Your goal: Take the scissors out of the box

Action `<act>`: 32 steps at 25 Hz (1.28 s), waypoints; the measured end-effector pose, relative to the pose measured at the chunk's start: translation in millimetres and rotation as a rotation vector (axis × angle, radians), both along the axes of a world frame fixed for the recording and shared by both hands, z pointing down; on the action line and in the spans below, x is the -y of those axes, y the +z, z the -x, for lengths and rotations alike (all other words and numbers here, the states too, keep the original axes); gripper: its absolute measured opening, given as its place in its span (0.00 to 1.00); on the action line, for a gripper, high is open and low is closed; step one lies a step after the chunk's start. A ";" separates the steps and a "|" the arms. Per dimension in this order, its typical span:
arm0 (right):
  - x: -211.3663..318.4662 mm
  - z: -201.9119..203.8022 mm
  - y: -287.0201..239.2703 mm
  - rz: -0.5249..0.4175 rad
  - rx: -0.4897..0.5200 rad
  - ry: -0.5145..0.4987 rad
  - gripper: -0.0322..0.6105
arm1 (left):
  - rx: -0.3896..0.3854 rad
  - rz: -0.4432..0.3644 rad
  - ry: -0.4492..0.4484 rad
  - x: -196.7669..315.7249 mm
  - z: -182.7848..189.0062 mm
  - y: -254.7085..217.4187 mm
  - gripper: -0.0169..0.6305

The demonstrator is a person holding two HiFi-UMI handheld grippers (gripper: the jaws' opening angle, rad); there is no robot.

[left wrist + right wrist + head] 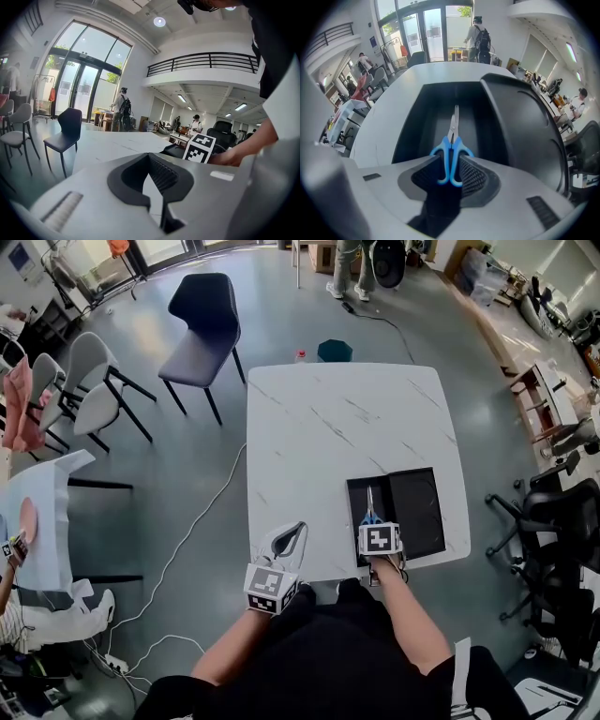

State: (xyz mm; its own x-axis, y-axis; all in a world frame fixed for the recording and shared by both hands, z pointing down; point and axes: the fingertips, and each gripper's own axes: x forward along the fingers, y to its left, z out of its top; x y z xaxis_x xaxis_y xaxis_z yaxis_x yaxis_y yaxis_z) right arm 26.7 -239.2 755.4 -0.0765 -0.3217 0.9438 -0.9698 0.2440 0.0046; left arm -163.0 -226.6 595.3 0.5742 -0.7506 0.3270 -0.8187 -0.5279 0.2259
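Blue-handled scissors lie blades-away in the left half of a flat black box at the near right of the white marble table. My right gripper points steeply down into the box. Its ribbed pads sit against both sides of the blue handle loops, shut on them, while the scissors still rest on the box floor. My left gripper hovers at the table's near edge, left of the box. Its jaw tips meet with nothing between them.
The box's wider black panel lies to the right of the scissors. A dark chair stands beyond the table's far left corner, pale chairs further left. A white cable runs over the floor. Office chairs stand at the right.
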 end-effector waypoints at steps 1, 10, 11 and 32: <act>0.1 1.5 -0.5 0.000 0.005 -0.001 0.23 | -0.001 0.000 -0.001 0.1 0.1 0.0 0.04; -0.8 5.1 3.2 -0.020 0.020 -0.033 0.19 | 0.001 0.000 0.027 -7.7 -9.2 0.2 0.04; -2.3 5.5 3.3 -0.015 0.026 -0.029 0.19 | 0.001 0.000 0.028 -8.8 -9.2 0.1 0.04; -1.9 5.6 -105.8 -0.306 0.170 -0.062 0.19 | 0.005 -0.008 0.035 -7.6 -20.9 -11.0 0.04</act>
